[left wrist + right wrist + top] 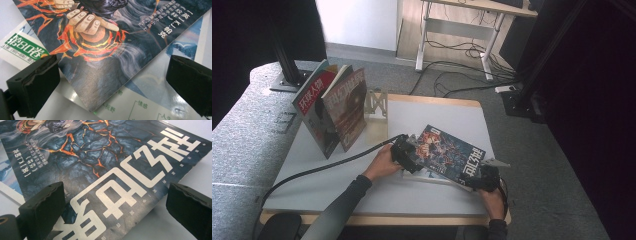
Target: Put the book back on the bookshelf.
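A dark magazine with a lava-and-rock cover lies flat, askew on a paler magazine, on the white table. My left gripper is at its left corner. In the left gripper view the jaws stand wide open, with the cover's corner between them and the pale magazine beneath. My right gripper is at the near right edge. Its jaws are also open, on either side of the big white title on the cover. Neither gripper's pads press on the paper.
Two magazines stand upright at the table's back left, a red-and-green one and a brown one, leaning by a pale bookend. A grey padded bench runs along the left. Cables lie on the carpet beyond the table.
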`<state>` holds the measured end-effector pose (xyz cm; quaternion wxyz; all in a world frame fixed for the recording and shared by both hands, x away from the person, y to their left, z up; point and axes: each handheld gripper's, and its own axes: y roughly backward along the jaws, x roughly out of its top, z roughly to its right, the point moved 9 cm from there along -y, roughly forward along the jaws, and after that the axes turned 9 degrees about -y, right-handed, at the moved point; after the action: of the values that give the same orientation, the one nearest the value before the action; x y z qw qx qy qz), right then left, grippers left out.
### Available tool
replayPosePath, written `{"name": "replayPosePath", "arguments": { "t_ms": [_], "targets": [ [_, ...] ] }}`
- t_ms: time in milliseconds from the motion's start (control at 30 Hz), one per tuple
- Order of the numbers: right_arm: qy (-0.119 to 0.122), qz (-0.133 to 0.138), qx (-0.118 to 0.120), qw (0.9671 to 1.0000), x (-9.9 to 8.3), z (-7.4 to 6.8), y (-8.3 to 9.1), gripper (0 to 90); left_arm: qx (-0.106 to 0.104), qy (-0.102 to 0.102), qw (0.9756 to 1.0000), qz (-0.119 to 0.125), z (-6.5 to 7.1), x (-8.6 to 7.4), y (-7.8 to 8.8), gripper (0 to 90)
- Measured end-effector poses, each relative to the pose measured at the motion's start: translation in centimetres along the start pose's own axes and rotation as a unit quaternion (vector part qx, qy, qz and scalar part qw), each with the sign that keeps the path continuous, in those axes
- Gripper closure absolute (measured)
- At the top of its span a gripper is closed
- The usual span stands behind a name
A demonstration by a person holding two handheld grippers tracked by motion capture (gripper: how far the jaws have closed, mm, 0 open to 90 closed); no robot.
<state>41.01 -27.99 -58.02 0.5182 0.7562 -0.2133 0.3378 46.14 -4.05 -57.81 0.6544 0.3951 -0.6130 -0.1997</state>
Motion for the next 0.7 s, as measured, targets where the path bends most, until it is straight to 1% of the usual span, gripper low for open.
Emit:
{"name": "replayPosePath", "arguments": {
  "t_ms": [133,267,367,467,500,567,600,700],
  "targets": [
    [0.005,-0.002,0.003,1.0000,0.0,-0.3,-0.2,2.5,0.008,0.000,0.9999,-0.009,0.2,-0.4,0.3,0.0],
    [0.010,-0.004,0.007,0.9999,0.0,-0.8,-0.3,2.4,0.008,0.005,0.9998,-0.014,0.3,-0.8,0.7,0.0],
    [0.015,-0.005,0.011,0.9998,0.1,-1.2,-0.5,2.4,0.004,0.013,0.9999,-0.009,0.5,-1.2,1.2,0.0],
    [0.021,-0.007,0.015,0.9996,0.1,-1.6,-0.7,2.4,-0.005,0.025,0.9997,-0.005,0.6,-1.7,1.8,0.0],
    [0.023,-0.007,0.017,0.9996,0.1,-1.8,-0.7,2.4,-0.006,0.024,0.9997,-0.005,0.6,-1.8,2.0,0.0],
    [0.029,-0.007,0.013,0.9995,0.2,-2.0,-0.8,1.3,-0.011,0.028,0.9995,0.001,0.9,-2.0,2.2,0.0],
    [0.031,-0.008,0.011,0.9994,0.2,-2.1,-0.8,1.1,-0.011,0.028,0.9995,0.002,1.1,-2.1,2.3,0.0],
    [0.037,-0.008,0.006,0.9992,0.2,-2.1,-0.8,1.0,-0.001,0.018,0.9998,-0.003,1.5,-2.3,2.4,0.0]
  ]
}}
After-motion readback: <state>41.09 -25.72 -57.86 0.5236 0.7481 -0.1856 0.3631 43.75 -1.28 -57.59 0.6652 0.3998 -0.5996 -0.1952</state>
